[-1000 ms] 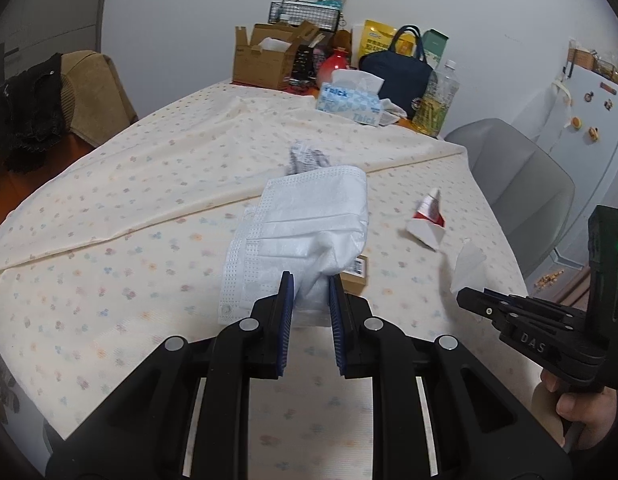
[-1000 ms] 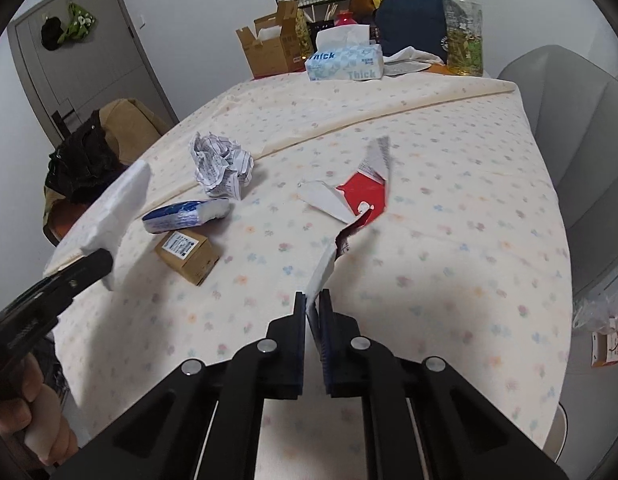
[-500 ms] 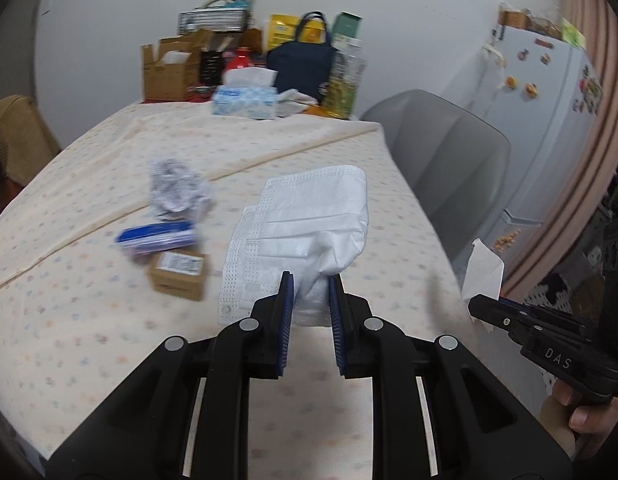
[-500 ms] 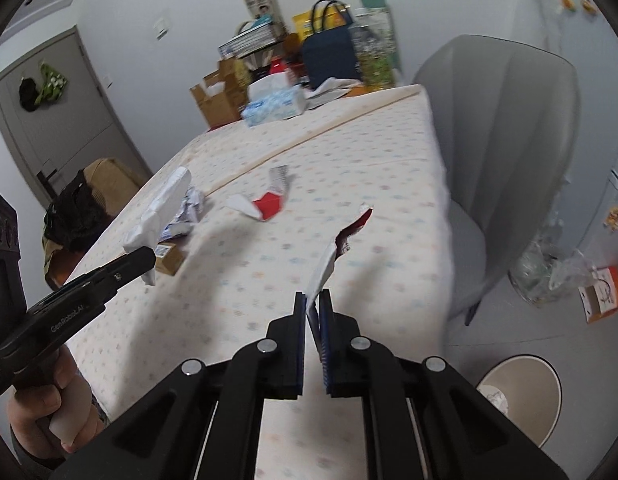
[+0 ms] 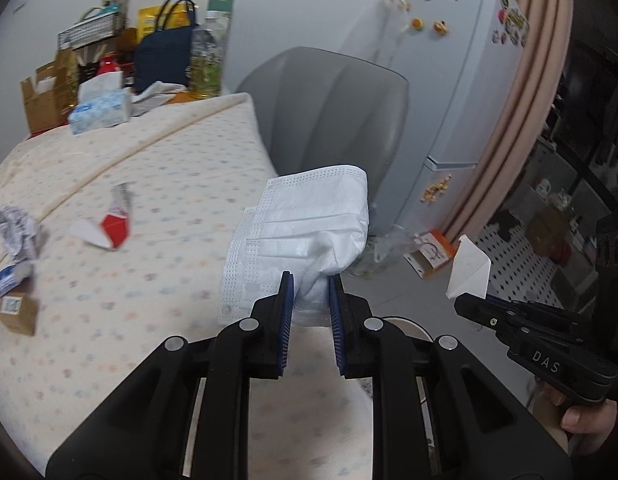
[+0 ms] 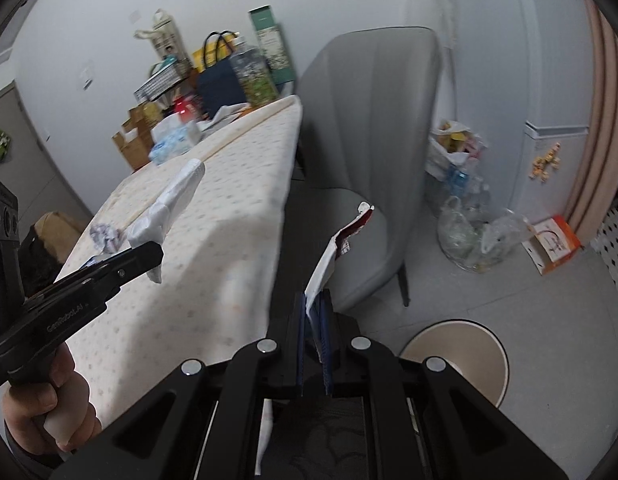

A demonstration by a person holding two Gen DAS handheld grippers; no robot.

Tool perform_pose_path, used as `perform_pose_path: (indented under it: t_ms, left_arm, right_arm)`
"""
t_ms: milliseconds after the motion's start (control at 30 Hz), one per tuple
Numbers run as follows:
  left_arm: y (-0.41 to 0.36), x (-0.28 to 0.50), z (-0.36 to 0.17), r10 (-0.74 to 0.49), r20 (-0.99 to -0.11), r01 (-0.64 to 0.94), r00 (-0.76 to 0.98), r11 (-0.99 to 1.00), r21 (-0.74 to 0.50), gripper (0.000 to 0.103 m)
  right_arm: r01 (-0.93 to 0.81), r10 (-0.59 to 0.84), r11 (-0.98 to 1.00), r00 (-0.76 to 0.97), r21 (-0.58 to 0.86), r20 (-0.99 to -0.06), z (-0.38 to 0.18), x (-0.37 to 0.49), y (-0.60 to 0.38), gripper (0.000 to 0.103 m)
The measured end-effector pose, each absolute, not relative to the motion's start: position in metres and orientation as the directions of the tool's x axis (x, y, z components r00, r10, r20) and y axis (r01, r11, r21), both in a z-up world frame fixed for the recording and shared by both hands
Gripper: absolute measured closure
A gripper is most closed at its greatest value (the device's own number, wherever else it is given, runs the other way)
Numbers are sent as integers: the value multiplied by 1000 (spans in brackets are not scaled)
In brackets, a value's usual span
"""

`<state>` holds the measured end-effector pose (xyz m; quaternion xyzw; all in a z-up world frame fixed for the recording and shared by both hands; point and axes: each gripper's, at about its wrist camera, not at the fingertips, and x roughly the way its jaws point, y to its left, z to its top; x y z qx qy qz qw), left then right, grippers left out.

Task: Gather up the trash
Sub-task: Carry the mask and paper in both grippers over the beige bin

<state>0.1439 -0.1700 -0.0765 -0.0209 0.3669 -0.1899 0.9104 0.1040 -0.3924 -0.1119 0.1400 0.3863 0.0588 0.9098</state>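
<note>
I see the table [image 5: 157, 152] under a pale dotted cloth. On it lie a red-and-white torn wrapper [image 5: 109, 228], a crumpled paper ball [image 5: 15, 230], a small brown box [image 5: 17, 310] and a tissue box [image 5: 99, 114]. On the floor [image 6: 521, 296] stands a round bin [image 6: 461, 356], beside an orange-edged carton [image 6: 553, 244] and clear plastic bags [image 6: 473, 236].

Even, soft indoor light, cool white; no hard shadows, no glare. Strong fisheye bend, black vignette at corners both views. Motion blur on bench [image 5: 109, 280] cloth pattern and clutter at back, worse in right wrist view. Dark room at far right of left view. Near black frames sharp.
</note>
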Motion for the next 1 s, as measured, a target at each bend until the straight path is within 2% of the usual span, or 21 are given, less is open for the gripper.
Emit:
perform_pose_path:
  t_ms: [367,667,767,833,867,1000]
  left_arm:
    - [-246,155,-95,-403,-710,426,577,891,-160,85]
    - [-282,164,-118,-401,-761,458,510,875,-154,85]
    - [-292,169,-126,-396,-779,462,486,873,-156,85]
    - [-298,170,-131,-394,-786,467,475,871,-154,85]
    - [-301,170,-133,-393,-791,471,469,869,-152,85]
    - [-313,170,-142,-389,-807,485,444,862,-149,85]
  right_arm:
    - [141,151,931,691,336,-707,-141,91,-463,95]
    - [247,135,896,642,370,-755,-195,103,-509,92]
    - [282,142,879,615,385,-775,-214,106,-524,86]
    - [294,151,868,613,401,-775,-222,106,-531,72]
    - [298,153,865,611,405,-777,-226,104,-535,68]
    - [308,154,857,612,414,-776,-231,97,-545,66]
